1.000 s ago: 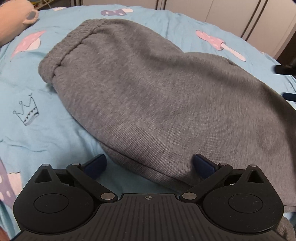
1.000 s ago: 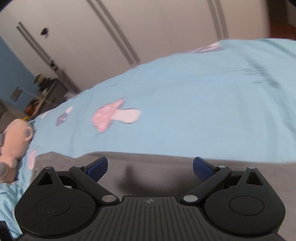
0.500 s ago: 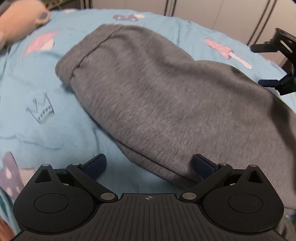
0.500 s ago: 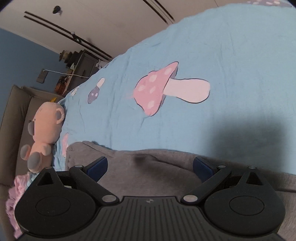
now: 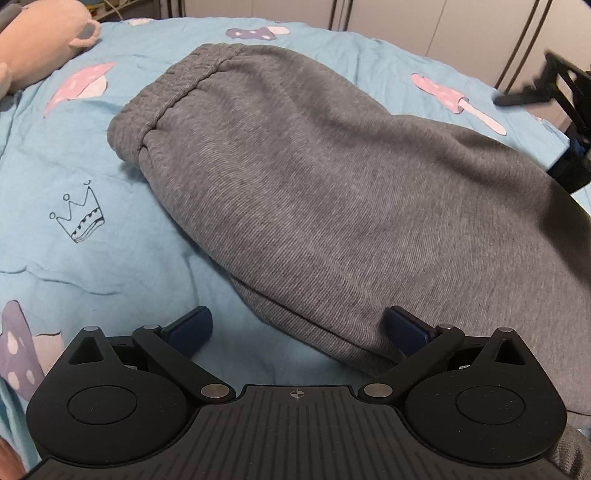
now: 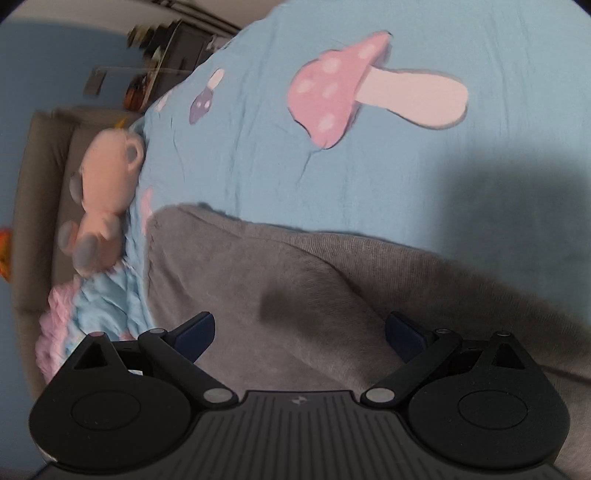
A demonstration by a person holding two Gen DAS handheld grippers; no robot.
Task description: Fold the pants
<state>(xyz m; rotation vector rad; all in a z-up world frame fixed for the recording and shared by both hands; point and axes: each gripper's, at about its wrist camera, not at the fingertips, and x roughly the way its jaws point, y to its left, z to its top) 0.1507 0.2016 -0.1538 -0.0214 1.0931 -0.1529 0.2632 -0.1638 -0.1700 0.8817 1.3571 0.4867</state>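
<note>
Grey sweatpants (image 5: 314,184) lie folded over on a light blue bedsheet, the elastic waistband (image 5: 166,92) at the far left. My left gripper (image 5: 297,326) is open at the near edge of the fabric, its right finger (image 5: 406,328) against the folded hem and its left finger over bare sheet. The right gripper (image 6: 299,330) hovers open above the pants (image 6: 280,291), nothing between its fingers; it also shows as a blurred dark shape at the left wrist view's right edge (image 5: 561,122).
The bedsheet (image 5: 92,221) carries mushroom and crown prints. A pink plush toy (image 6: 107,199) lies near the headboard, beside the waistband end. White wardrobe doors (image 5: 443,33) stand beyond the bed. A dark shelf (image 6: 166,66) sits in the room's corner.
The left gripper has shifted so the pants sit further right in its view. The right gripper has tilted down and swung over the pants, from facing the wardrobe to looking at the bed.
</note>
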